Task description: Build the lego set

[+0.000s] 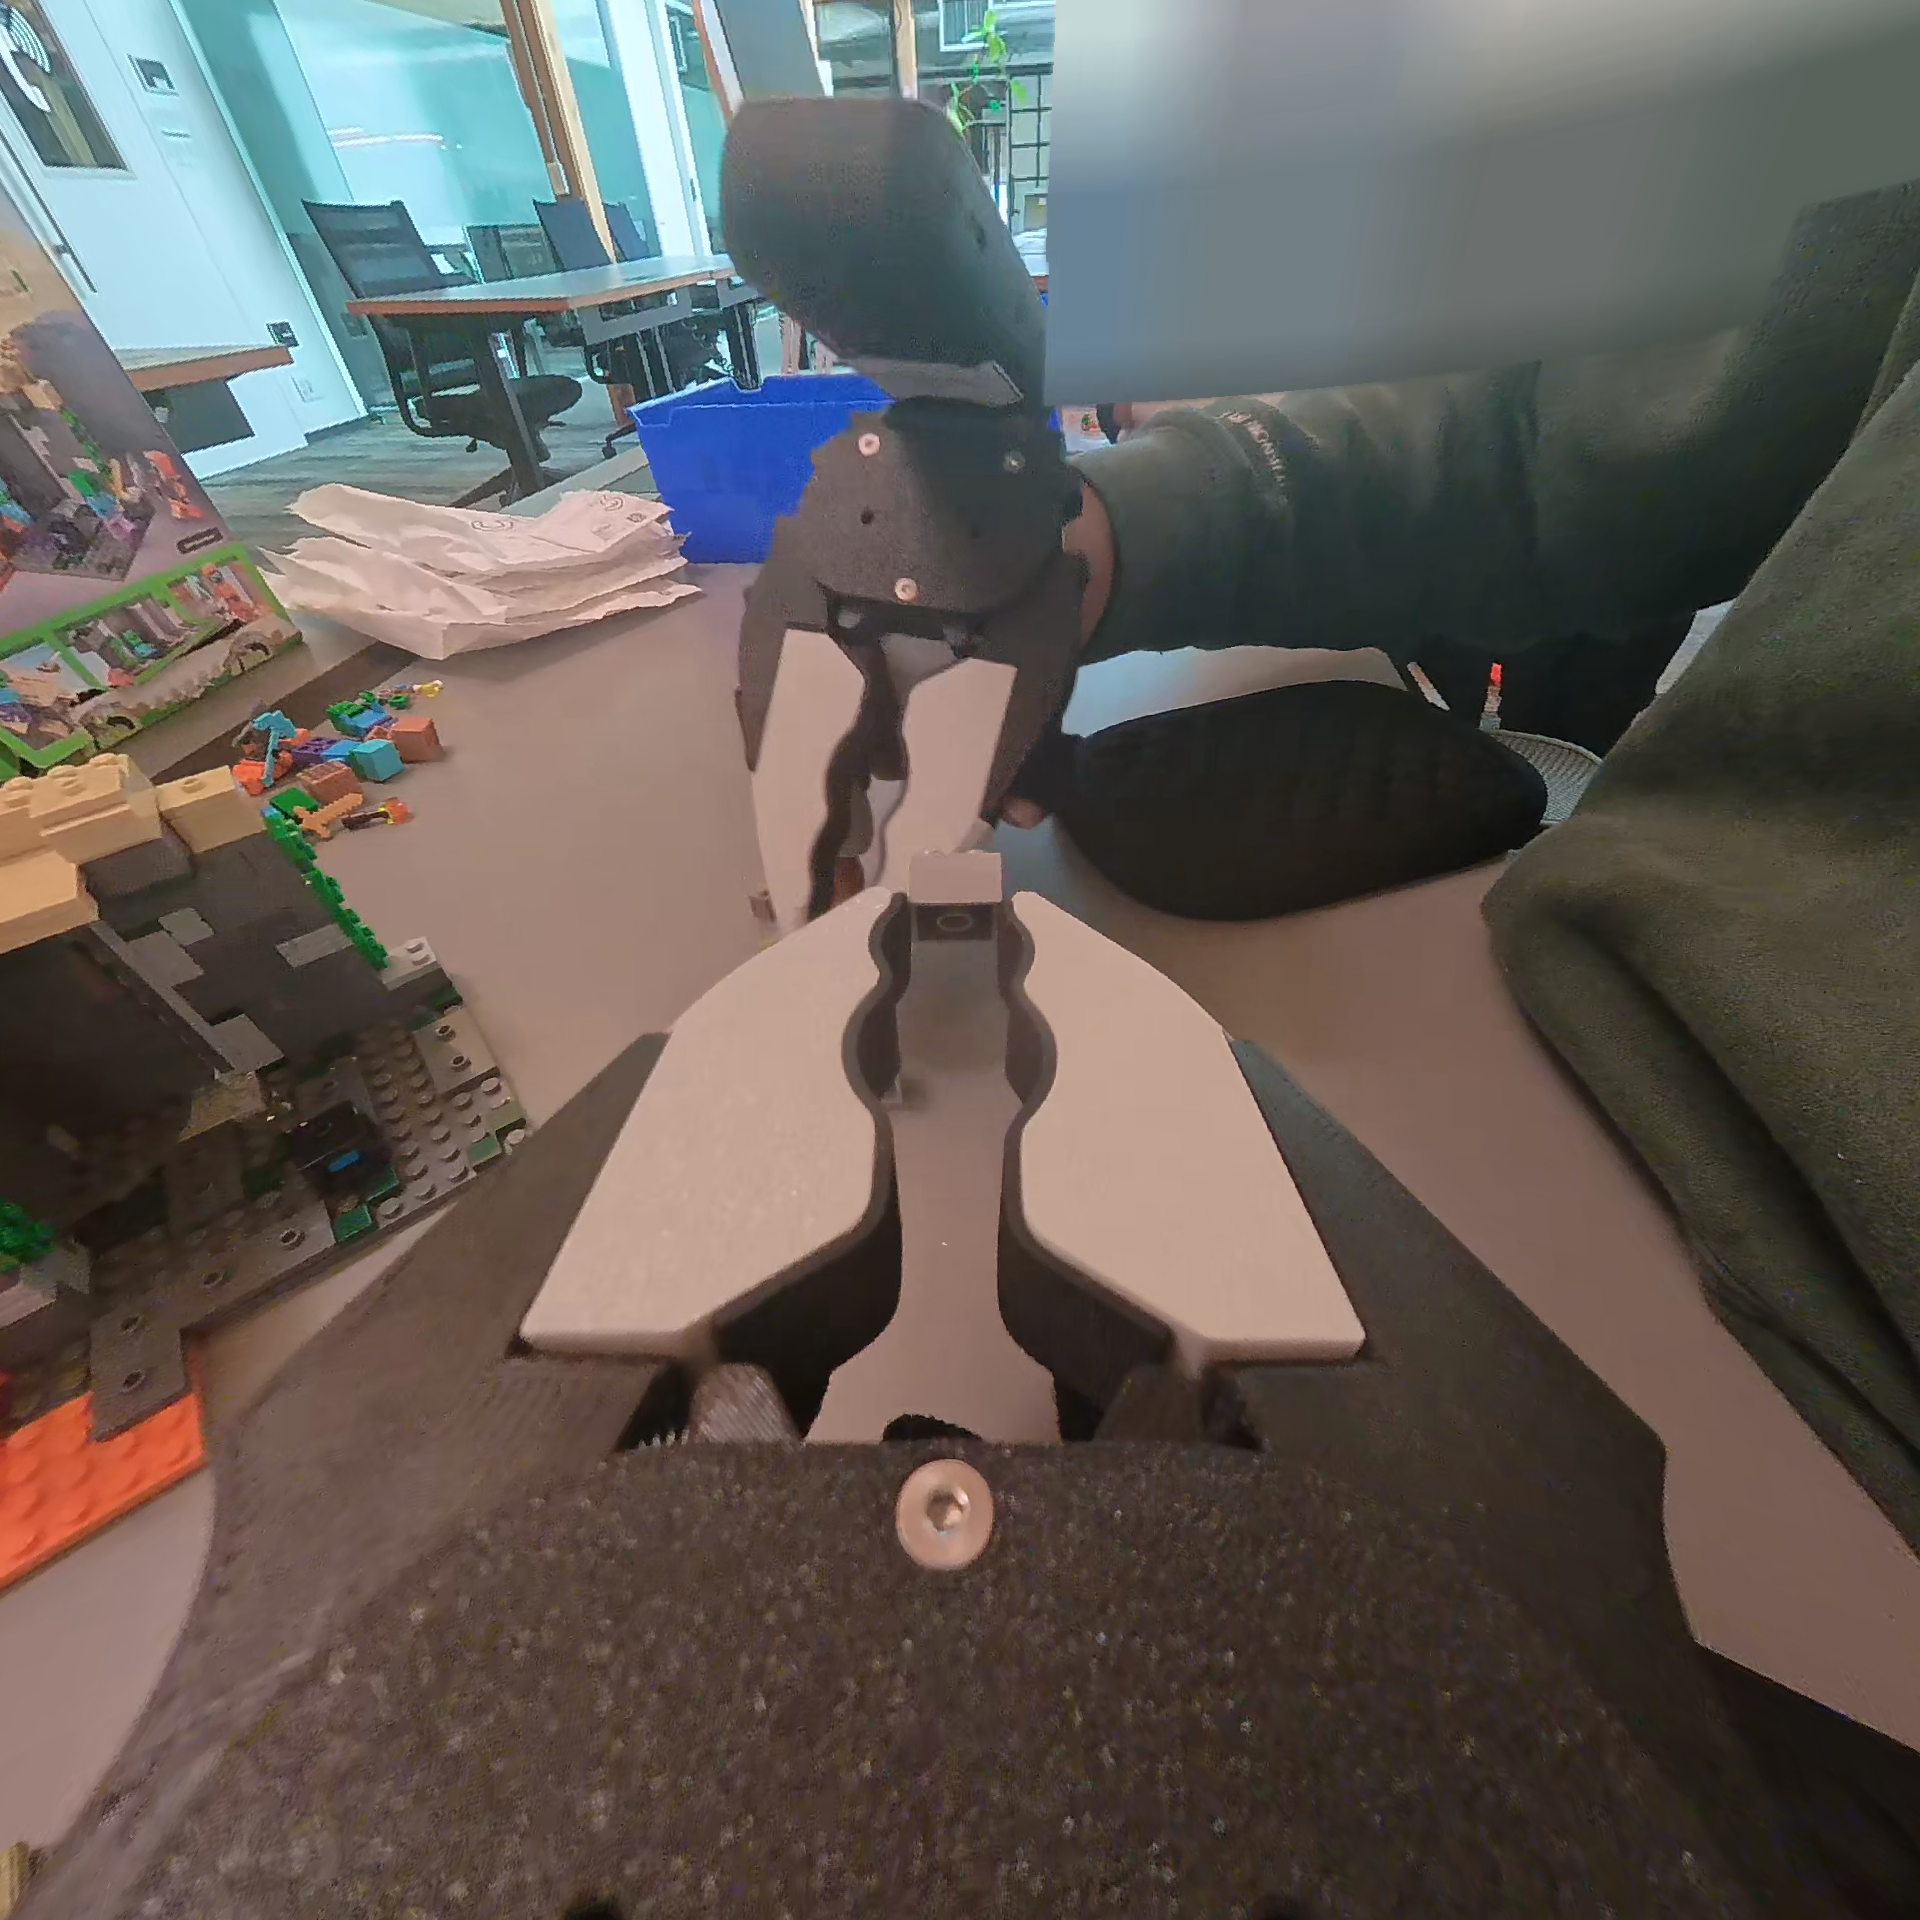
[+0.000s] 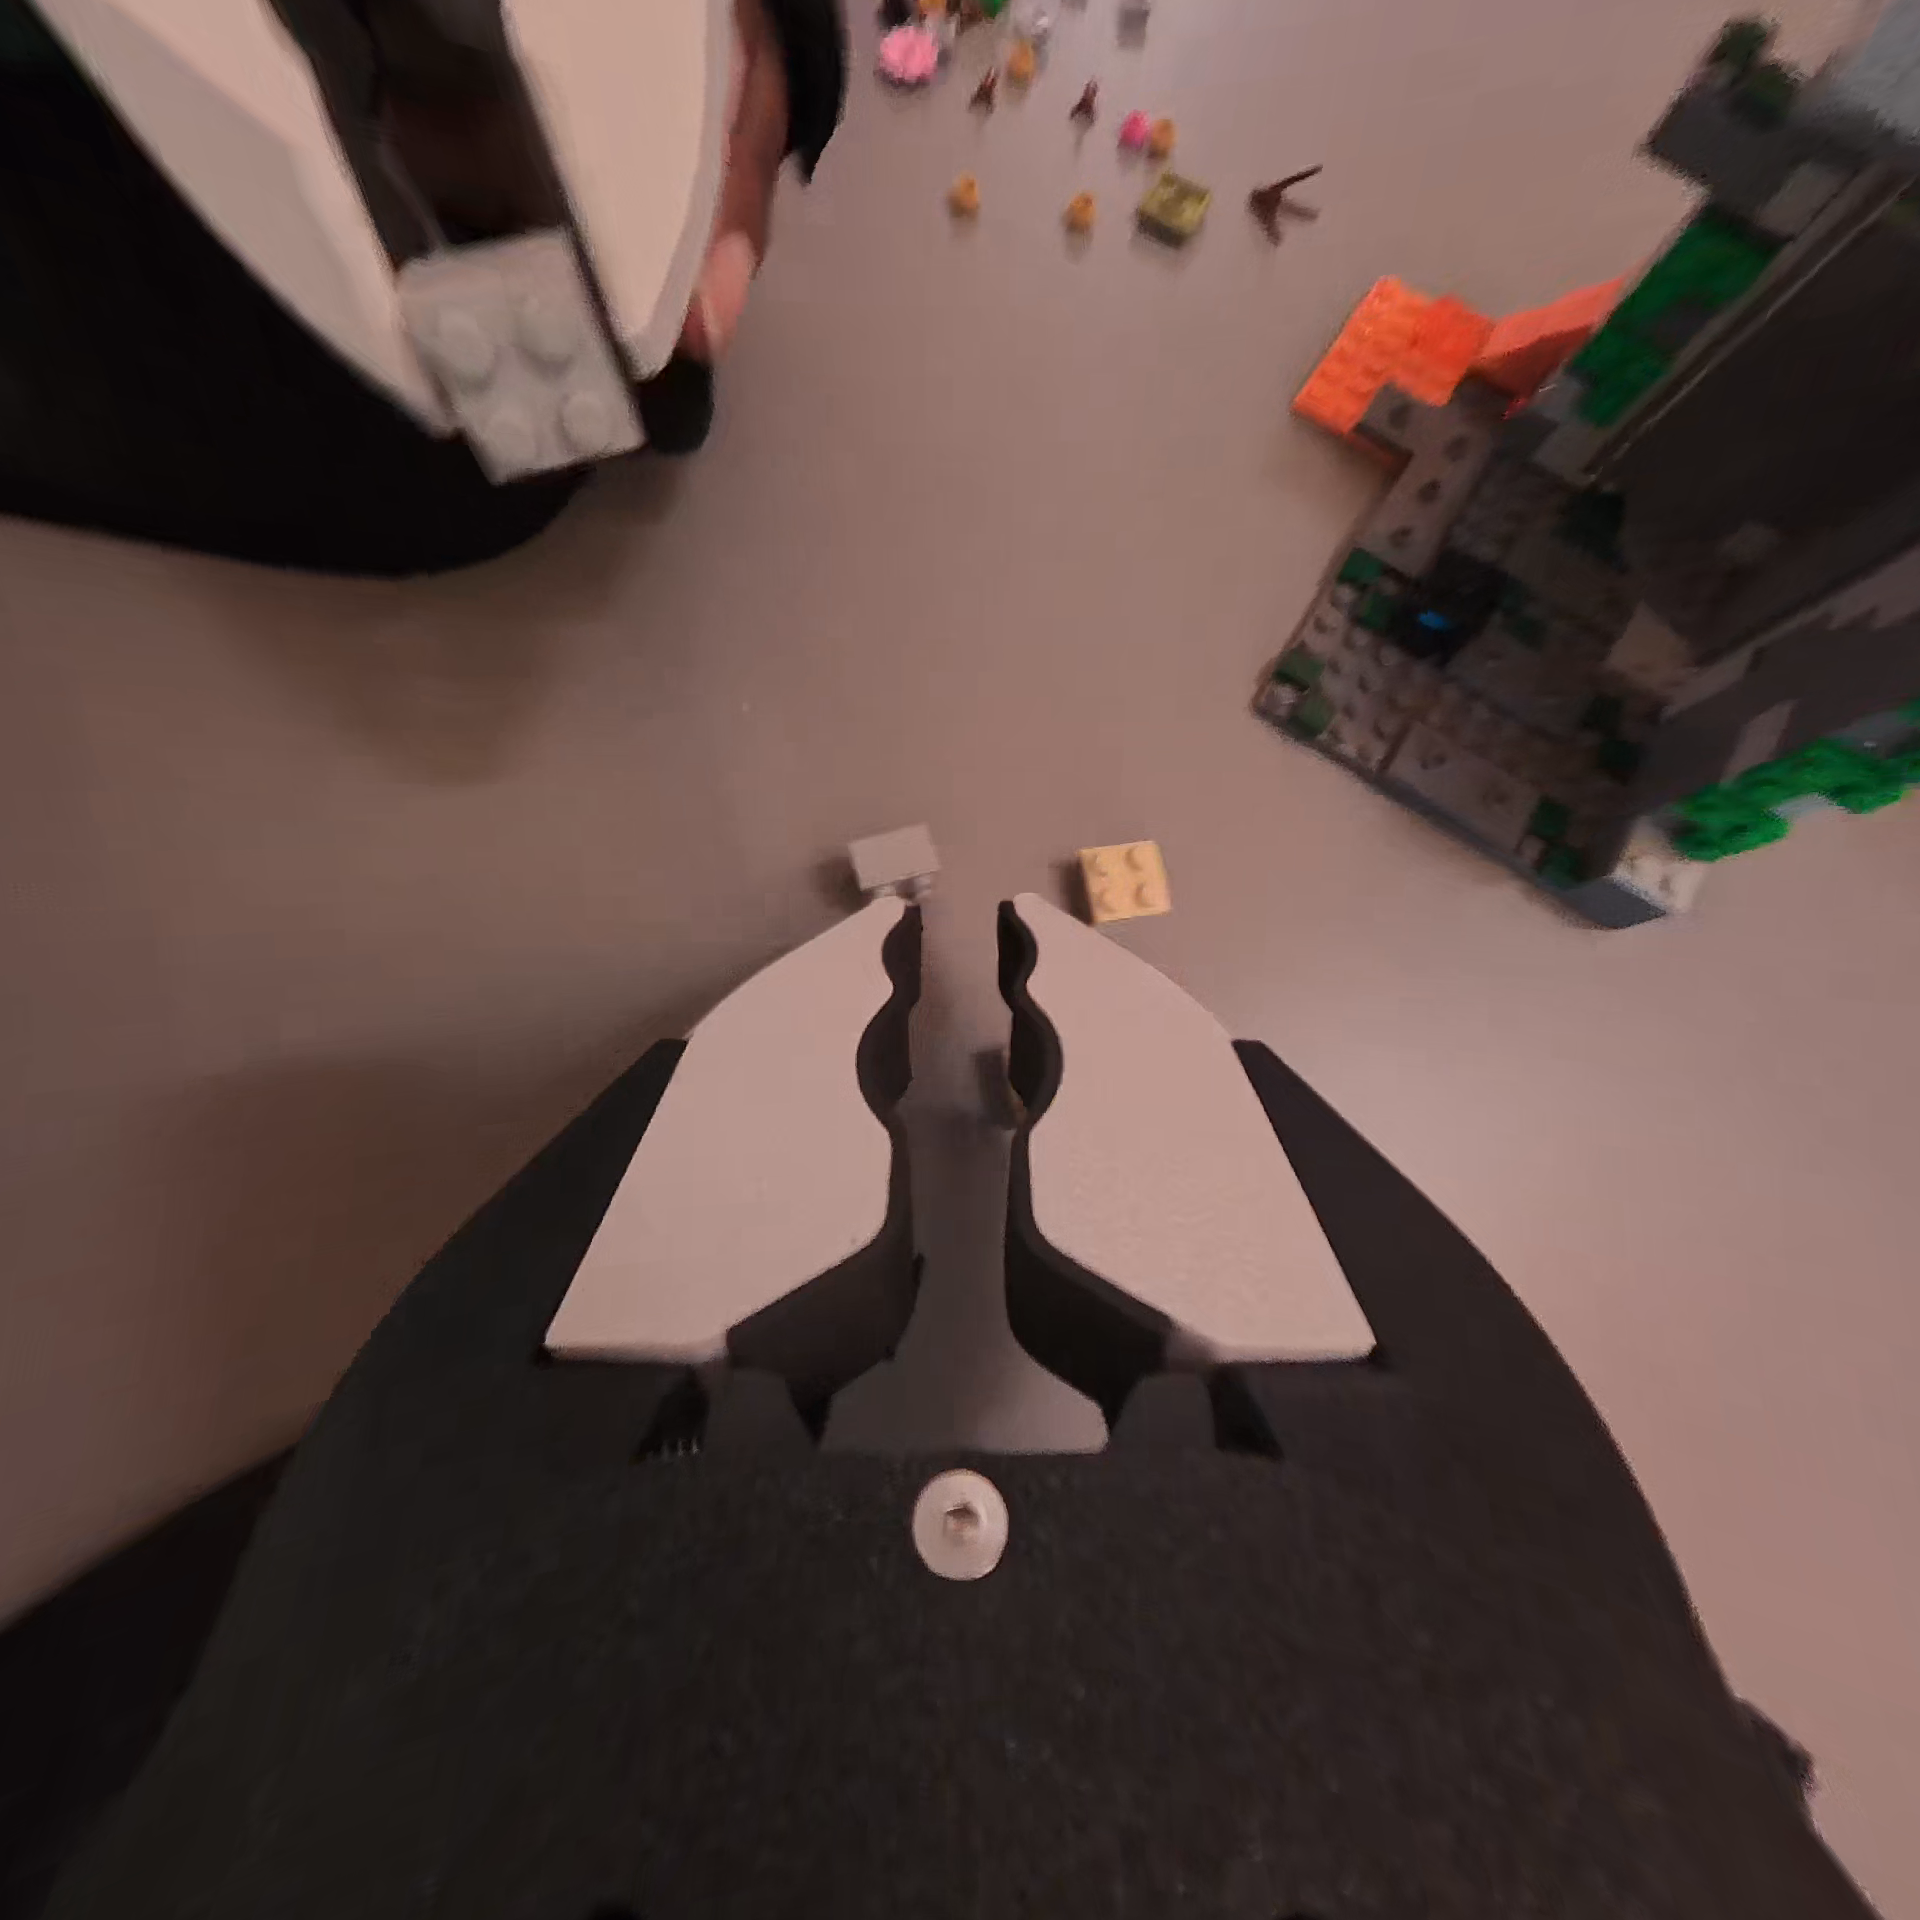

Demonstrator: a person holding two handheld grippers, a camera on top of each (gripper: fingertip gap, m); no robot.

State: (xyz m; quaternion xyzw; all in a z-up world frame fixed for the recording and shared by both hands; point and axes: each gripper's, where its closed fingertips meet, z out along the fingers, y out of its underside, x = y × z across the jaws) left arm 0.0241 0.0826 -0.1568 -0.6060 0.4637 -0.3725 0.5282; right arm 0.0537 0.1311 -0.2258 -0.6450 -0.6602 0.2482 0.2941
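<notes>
Lego brick [image 1: 954, 902], grey, sits clamped in the left gripper [image 1: 954, 920]. Right gripper [image 2: 958, 914] hangs narrowly parted, empty, near a tan plate [image 2: 1124, 880].

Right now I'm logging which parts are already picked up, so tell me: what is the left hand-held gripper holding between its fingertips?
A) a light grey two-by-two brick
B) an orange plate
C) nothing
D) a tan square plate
A: the light grey brick sits clamped at the tip of the left hand-held gripper, its four studs facing the right wrist camera, while the tan plate lies loose on the table.
</notes>
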